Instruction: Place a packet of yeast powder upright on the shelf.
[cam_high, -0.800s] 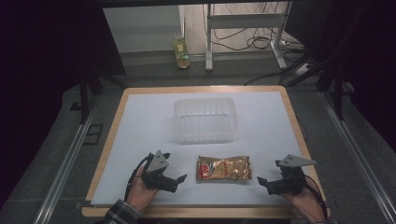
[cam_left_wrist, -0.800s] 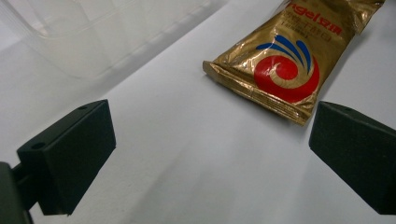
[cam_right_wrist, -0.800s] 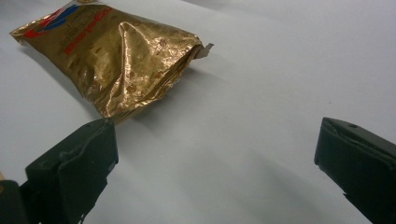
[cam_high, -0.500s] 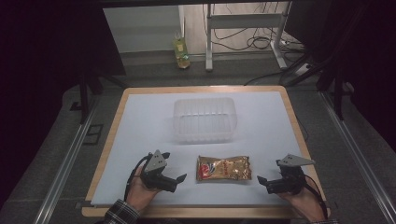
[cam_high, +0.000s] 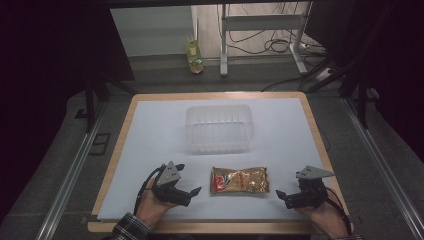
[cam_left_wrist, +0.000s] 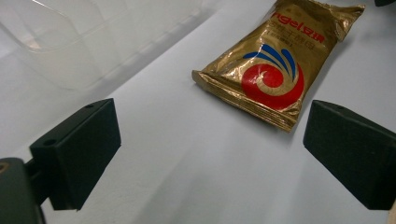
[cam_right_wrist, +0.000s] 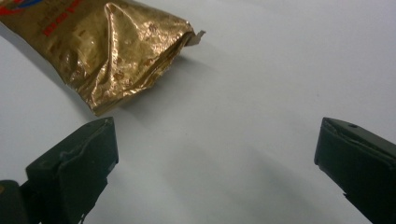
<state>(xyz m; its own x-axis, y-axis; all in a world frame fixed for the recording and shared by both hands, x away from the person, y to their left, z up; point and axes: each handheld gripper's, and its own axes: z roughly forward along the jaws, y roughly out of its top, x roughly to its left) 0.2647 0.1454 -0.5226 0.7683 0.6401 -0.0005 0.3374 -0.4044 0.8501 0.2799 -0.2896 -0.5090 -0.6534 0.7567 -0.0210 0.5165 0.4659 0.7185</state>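
Gold snack packet (cam_high: 239, 180) lying flat between left gripper (cam_high: 192, 192) and right gripper (cam_high: 279, 195) (both released, jaws spread, grasping nothing); clear plastic tub (cam_high: 218, 127) beyond.

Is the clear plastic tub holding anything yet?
Empty: the clear tub shows bare walls, and the gold packet lies outside it.

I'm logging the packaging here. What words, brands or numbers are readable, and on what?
"ngel", cut off at the frame edge, then unreadable characters: gold packet, left gripper view.
Dark small print under it: too blurred to read.
Red print on the packet, right gripper view: too blurred to read.
Clear tub: no text.
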